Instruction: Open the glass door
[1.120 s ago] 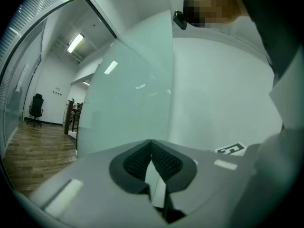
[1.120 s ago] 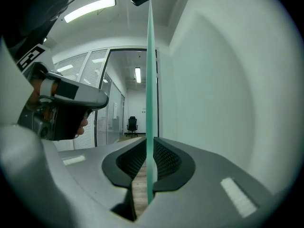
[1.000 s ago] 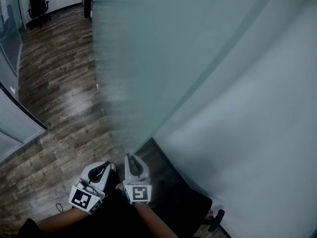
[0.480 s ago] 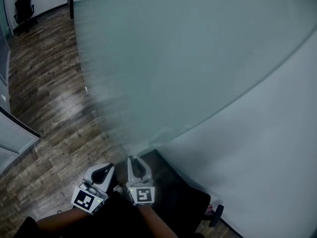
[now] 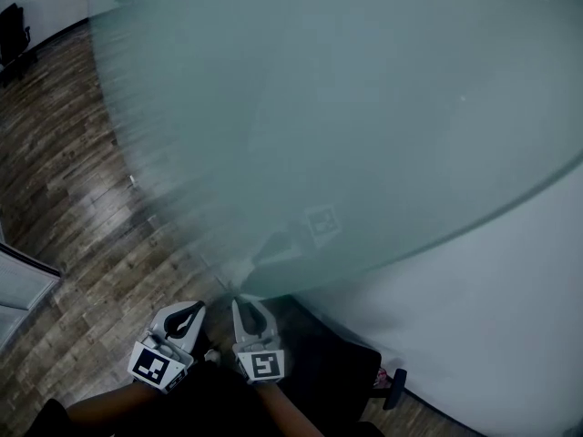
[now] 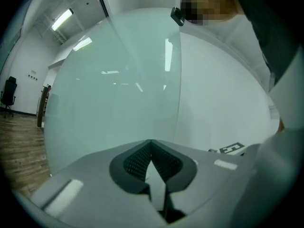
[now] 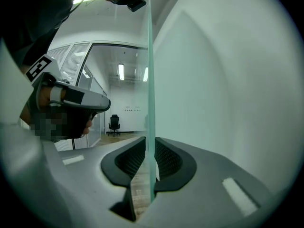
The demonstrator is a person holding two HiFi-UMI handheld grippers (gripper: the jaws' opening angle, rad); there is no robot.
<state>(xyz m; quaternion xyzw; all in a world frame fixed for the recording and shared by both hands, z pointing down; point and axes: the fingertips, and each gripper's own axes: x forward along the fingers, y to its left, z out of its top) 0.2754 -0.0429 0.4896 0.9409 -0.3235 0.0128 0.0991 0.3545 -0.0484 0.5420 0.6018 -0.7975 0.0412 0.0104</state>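
Observation:
The frosted glass door stands swung out and fills most of the head view. Its thin vertical edge runs between the jaws of my right gripper. The pad tips lie against the glass on both sides, and the jaws are opening. In the head view the right gripper reaches up to the door's lower corner. My left gripper hangs just left of it, off the glass. Its jaws are shut with nothing between them, and the door pane stands ahead of it.
A white wall runs along the right, close behind the door. Wood floor stretches to the left, with a black office chair far off. A dark mat and a small black foot lie by the wall's base.
The glass door has swung further across the view, now covering most of it. Both grippers have kept together at its lower corner while the floor slid off to the left.

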